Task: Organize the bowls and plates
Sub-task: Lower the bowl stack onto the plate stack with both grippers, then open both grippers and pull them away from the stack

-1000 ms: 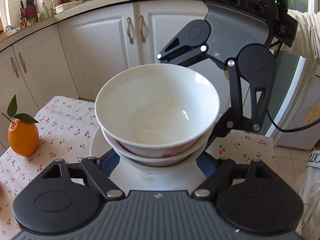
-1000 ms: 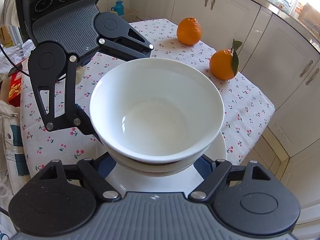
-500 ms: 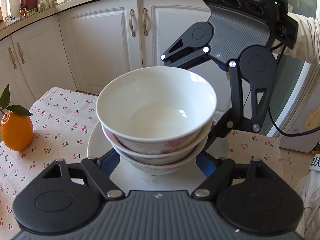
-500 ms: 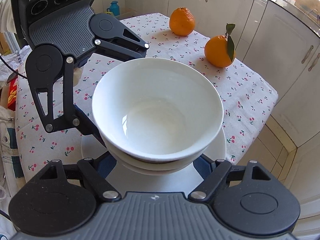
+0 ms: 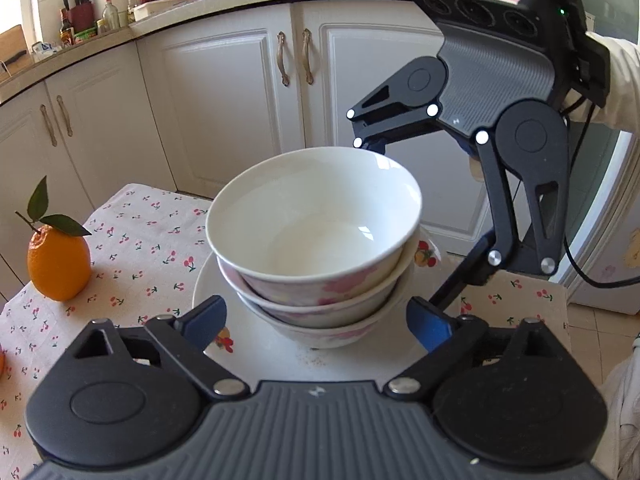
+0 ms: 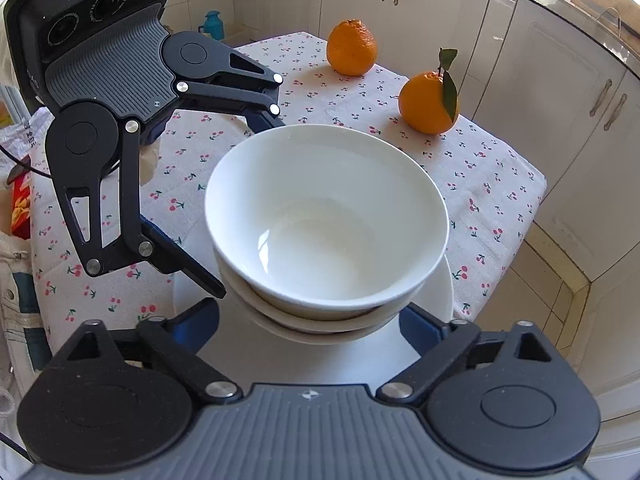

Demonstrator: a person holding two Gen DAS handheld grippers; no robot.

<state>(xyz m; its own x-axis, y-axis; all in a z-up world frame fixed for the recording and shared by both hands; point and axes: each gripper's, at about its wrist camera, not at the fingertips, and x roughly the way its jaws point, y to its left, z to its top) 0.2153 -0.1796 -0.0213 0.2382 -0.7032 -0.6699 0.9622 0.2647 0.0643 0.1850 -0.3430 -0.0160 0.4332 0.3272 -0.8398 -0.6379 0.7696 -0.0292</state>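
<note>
Three white bowls are nested in a stack (image 5: 316,240) (image 6: 324,220); the lower ones carry pink flower print. The stack stands on a white plate (image 5: 256,344) (image 6: 442,292) on a cherry-print tablecloth. My left gripper (image 5: 316,308) straddles the bottom of the stack from the near side. Its jaws are opening, and its blue pads (image 5: 208,320) stand clear of the bowls. From the opposite side my right gripper (image 6: 310,312) straddles the stack too. Its jaws are also opening, with its pads (image 6: 424,328) off the bowls. Each view shows the other gripper across the stack (image 5: 404,224) (image 6: 246,208).
An orange with leaves (image 5: 58,264) (image 6: 428,104) and a second orange (image 6: 352,48) sit on the tablecloth (image 6: 480,184). White kitchen cabinets (image 5: 224,100) surround the small table. The table's edge drops to the tiled floor (image 6: 552,280) right of the plate. A sleeve (image 5: 616,80) shows behind the right gripper.
Both grippers' jaws have spread apart, away from the base of the bowl stack they were closed around. The stack now rests on the plate by itself.
</note>
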